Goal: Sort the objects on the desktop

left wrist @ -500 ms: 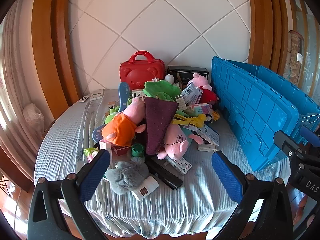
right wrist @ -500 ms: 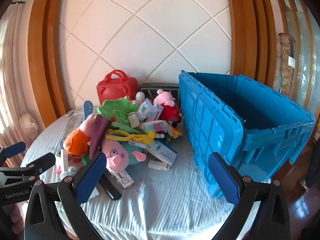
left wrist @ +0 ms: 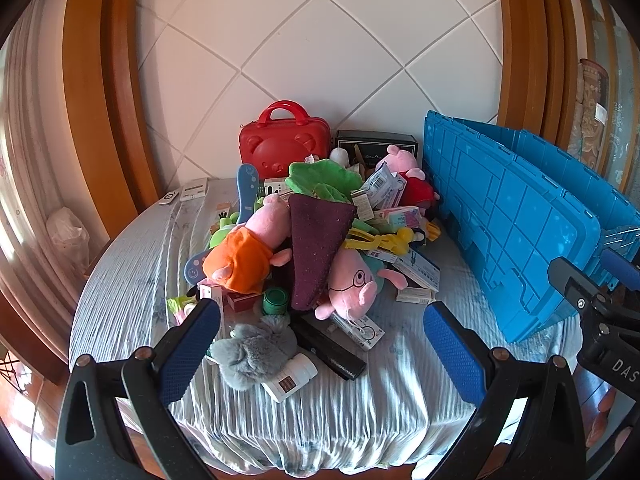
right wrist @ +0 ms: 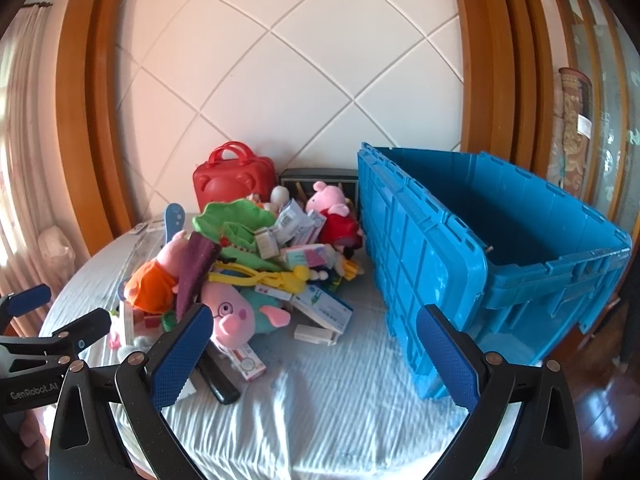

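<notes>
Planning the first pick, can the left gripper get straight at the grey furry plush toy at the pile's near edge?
Probably yes: the grey furry plush toy lies uncovered at the front, just ahead of the open left gripper; only a white bottle touches it.

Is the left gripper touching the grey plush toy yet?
Cannot tell. In the left wrist view the left gripper is open, and its left finger overlaps the grey plush toy, but no gap or contact shows plainly.
</notes>
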The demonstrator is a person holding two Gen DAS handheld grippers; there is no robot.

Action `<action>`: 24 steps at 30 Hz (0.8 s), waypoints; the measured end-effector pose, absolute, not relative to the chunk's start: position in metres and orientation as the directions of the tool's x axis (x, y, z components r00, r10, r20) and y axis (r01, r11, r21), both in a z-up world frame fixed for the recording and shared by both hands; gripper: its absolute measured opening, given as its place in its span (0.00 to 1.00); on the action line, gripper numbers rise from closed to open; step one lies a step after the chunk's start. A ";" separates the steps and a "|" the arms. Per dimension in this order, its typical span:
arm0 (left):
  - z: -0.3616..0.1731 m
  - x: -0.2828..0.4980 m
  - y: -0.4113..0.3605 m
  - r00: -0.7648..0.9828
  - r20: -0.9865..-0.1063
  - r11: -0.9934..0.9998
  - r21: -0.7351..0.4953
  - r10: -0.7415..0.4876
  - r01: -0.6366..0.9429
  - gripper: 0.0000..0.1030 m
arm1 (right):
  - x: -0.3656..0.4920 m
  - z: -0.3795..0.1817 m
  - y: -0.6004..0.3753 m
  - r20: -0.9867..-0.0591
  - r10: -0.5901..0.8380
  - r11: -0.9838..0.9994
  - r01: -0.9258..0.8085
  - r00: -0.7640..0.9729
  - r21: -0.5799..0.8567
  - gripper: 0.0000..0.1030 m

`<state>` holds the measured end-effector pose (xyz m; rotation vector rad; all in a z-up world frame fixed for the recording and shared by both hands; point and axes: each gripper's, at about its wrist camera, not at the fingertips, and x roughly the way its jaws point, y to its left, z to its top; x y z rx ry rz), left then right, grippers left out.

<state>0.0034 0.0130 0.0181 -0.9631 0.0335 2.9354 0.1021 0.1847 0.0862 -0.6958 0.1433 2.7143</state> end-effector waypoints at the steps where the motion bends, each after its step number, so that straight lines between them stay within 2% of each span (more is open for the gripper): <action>1: 0.018 0.003 0.013 -0.804 -0.594 -0.998 0.005 0.042 -0.056 1.00 | 0.103 0.086 0.184 -0.483 0.295 -0.939 -0.344 -0.825 0.014 1.00; 13: 0.011 0.006 0.010 -0.796 -0.604 -0.999 0.004 0.030 -0.041 1.00 | 0.101 0.085 0.185 -0.488 0.283 -0.944 -0.331 -0.826 0.013 1.00; 24: -0.004 0.007 0.001 -0.761 -0.649 -1.000 0.016 0.001 -0.015 1.00 | 0.096 0.066 0.179 -0.515 0.224 -0.960 -0.279 -0.828 0.031 1.00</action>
